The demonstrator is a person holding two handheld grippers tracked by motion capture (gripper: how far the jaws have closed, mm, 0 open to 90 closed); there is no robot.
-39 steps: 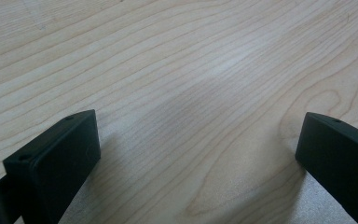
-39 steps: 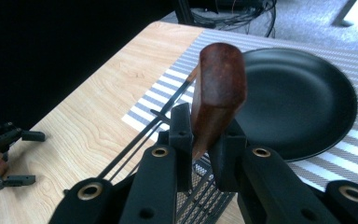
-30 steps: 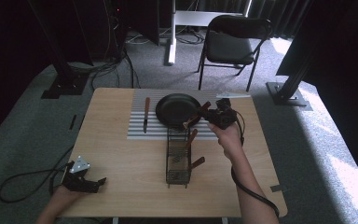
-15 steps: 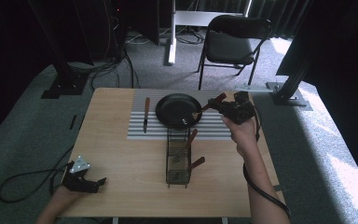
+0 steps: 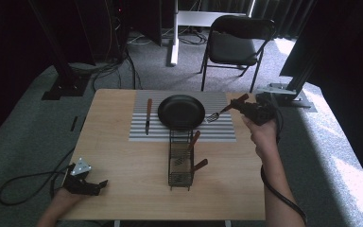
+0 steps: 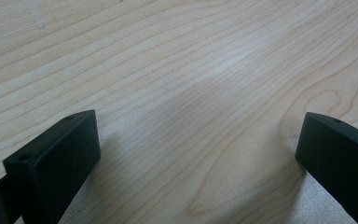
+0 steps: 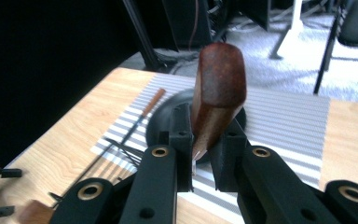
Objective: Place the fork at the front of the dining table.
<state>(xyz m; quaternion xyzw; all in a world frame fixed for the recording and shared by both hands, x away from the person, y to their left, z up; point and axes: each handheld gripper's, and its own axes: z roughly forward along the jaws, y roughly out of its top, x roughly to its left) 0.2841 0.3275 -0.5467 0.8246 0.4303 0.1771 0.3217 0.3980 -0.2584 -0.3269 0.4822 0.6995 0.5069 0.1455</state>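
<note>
Grey carpet covers the floor around a pale wooden surface (image 5: 123, 189), with dark curtains and black stands at the far side of the room. One black folding chair (image 5: 234, 45) stands at twelve o'clock beyond the surface, and sunlight falls on the carpet at three o'clock.

On the surface lies one striped placemat (image 5: 222, 132), toward twelve o'clock from its middle. One black plate (image 5: 181, 111) sits on the mat. One knife (image 5: 148, 116) with a brown handle lies on the mat just at nine o'clock of the plate, its length running from twelve to six. One black wire caddy (image 5: 180, 158) stands at six o'clock of the plate, its far end touching the mat, and two brown-handled utensils stick out of it.

One fork (image 5: 222, 111) is in the air at three o'clock of the plate, its tines near the plate's rim and its brown handle (image 7: 216, 93) rising toward the right tongs (image 5: 244, 106). Those tongs are clamped on the fork; in the right gripper view the handle stands between the two black jaws, pressed from both sides. The person's right hand (image 5: 261, 135) holds that gripper above the mat's three-o'clock edge.

The left tongs (image 5: 99, 185) rest at seven o'clock on the surface, near its edge, well apart from everything else. Their jaws stand wide apart over bare wood.
</note>
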